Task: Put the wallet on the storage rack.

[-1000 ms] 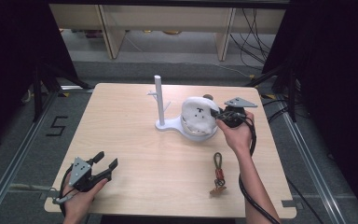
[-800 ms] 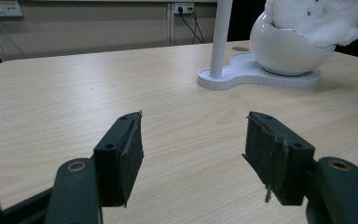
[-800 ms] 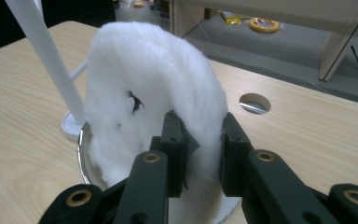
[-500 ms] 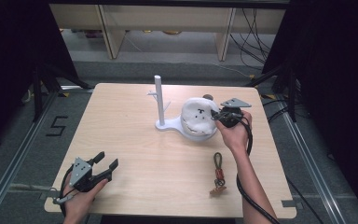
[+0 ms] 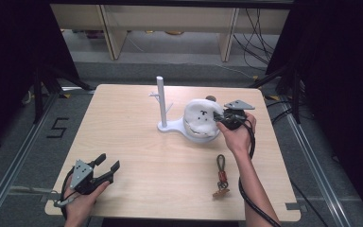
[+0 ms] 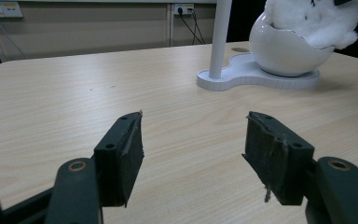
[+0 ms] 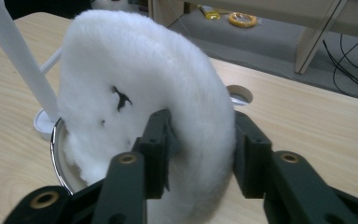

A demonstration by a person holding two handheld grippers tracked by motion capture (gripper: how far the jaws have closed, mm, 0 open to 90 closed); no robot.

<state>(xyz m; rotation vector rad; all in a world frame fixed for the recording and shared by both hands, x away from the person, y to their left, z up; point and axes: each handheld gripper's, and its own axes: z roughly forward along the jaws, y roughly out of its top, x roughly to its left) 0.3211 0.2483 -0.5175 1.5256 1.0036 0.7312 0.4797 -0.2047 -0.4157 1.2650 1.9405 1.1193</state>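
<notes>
- Right claw (image 7: pixel 200 140) had just been opening; fluffy white toy (image 7: pixel 144 98) sat between its jaws, above the bowl (image 5: pixel 196 132).
- Left claw (image 6: pixel 193 154) stood wide, holding nothing, far from the bowl.

Round fluffy plush toy (image 7: pixel 140 93): white all over, with small black stitched marks on its face; rounded glossy ceramic-looking bowl (image 6: pixel 284 56) under it: white, with a bright metallic rim in the right gripper view; flat moulded plastic base with upright post (image 5: pixel 161 101): white; rectangular wooden table (image 5: pixel 137 137): pale beige with fine straight grain; left gripper (image 6: pixel 193 140): black jaws with dull charcoal pads, grey plate on top in the high view; right gripper (image 7: pixel 200 140): black, same grey plate; short braided cord keychain (image 5: pixel 221 175): dark cord, red middle piece, tan end tag; floor mark "5" (image 5: pixel 56 127): black on grey.
</notes>
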